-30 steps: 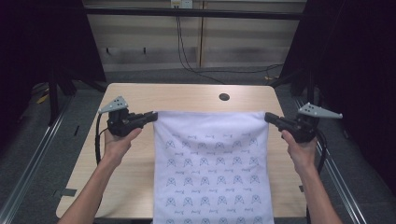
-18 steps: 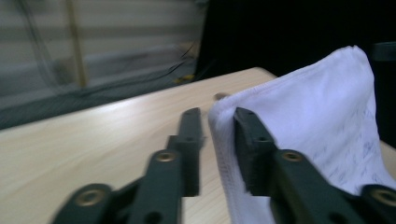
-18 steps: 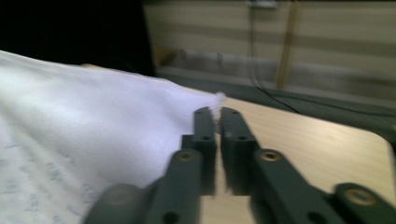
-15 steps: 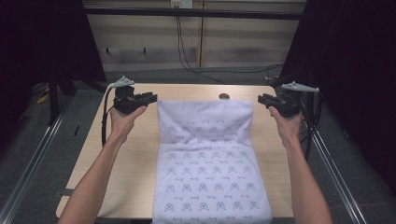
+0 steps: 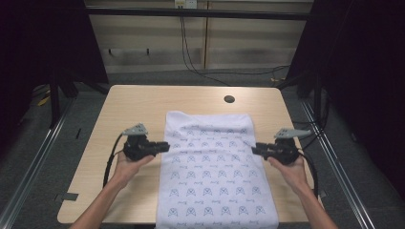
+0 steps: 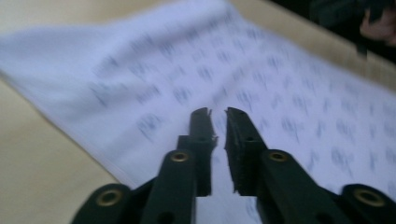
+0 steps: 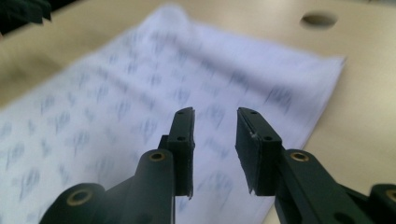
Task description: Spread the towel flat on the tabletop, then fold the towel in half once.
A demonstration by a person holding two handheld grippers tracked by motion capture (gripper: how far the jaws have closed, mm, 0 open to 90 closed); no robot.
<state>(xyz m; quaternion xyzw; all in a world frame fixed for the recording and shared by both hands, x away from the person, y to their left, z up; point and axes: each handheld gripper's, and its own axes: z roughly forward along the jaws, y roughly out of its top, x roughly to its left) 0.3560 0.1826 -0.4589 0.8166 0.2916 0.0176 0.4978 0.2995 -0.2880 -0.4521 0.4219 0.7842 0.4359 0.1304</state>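
Observation:
A white cloth (image 5: 210, 162) with a blue repeating print lies flat on the wooden table (image 5: 138, 105), its near end hanging over the front edge. My left gripper (image 5: 167, 145) hovers at the cloth's left edge, pointing inward. Its jaws (image 6: 217, 112) have just been closing and stand a narrow gap apart with nothing between them, above the cloth (image 6: 187, 60). My right gripper (image 5: 253, 150) sits at the cloth's right edge, also pointing inward. Its jaws (image 7: 215, 112) have just been opening and stand apart, empty, above the cloth (image 7: 140, 79).
A round cable hole (image 5: 229, 99) sits in the table beyond the cloth's far edge, also seen as the hole (image 7: 318, 19) in the right gripper view. Bare wood runs along both sides of the cloth. Black frame rails and cables flank the table.
Both grippers let go of the cloth's far corners, which they held raised and taut. The cloth dropped flat. Both hands came back toward the near side and down to the cloth's side edges.

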